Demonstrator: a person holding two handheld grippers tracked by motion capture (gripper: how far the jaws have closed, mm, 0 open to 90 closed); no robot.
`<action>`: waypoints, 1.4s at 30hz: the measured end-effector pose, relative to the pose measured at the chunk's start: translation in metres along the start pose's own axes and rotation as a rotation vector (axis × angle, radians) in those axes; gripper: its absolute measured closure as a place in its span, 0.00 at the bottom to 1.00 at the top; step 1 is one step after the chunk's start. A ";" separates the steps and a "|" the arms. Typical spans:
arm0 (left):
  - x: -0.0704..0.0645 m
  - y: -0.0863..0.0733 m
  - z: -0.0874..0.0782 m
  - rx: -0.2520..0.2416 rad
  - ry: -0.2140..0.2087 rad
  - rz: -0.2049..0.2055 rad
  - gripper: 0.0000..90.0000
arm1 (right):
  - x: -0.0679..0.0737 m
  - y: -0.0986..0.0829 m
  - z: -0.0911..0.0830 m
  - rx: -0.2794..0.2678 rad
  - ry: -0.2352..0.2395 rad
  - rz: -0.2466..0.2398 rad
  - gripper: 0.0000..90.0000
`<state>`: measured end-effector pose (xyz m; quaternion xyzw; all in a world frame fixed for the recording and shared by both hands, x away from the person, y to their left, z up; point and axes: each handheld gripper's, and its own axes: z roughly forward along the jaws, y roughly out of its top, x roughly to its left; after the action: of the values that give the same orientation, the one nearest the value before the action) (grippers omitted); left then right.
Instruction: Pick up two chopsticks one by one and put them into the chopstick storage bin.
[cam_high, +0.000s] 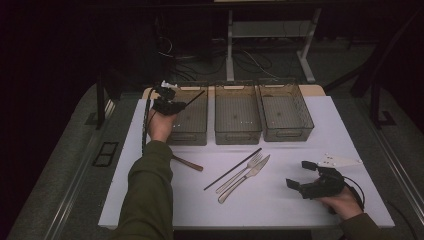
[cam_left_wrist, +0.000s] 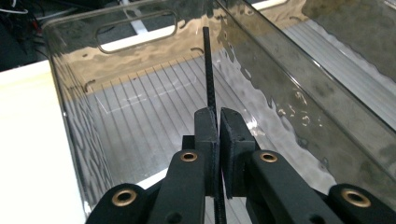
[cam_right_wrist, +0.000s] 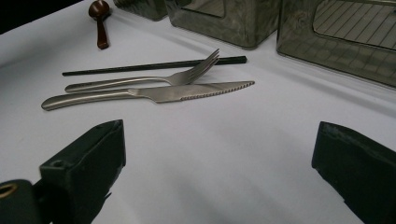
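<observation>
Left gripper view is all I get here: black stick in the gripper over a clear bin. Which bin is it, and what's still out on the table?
Observer: It's the left bin of three in a row; the left gripper holds the chopstick above it.
Operator: What's left on the table?
Observer: A second chopstick, a fork and a knife lie together in the middle, in front of the bins.
Operator: Anything else?
Observer: A brown spoon lies to their left, near the left forearm.
Operator: Right gripper?
Observer: The right gripper is open, low over the table, right of the cutlery, holding nothing.
</observation>
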<state>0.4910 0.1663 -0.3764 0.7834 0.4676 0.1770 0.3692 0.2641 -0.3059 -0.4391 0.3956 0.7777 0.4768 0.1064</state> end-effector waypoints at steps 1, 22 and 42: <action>0.000 0.000 0.001 0.007 0.003 0.004 0.95 | 0.000 0.000 0.000 0.000 0.000 0.000 0.03; -0.006 0.000 -0.015 -0.059 -0.075 0.042 0.60 | 0.000 0.000 0.000 -0.002 -0.004 -0.001 0.03; -0.068 -0.006 -0.059 -0.164 -0.309 0.188 0.37 | 0.001 0.000 -0.001 -0.028 0.003 -0.008 0.03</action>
<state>0.4165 0.1332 -0.3370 0.8089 0.3142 0.1259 0.4807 0.2630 -0.3057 -0.4381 0.3902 0.7727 0.4878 0.1128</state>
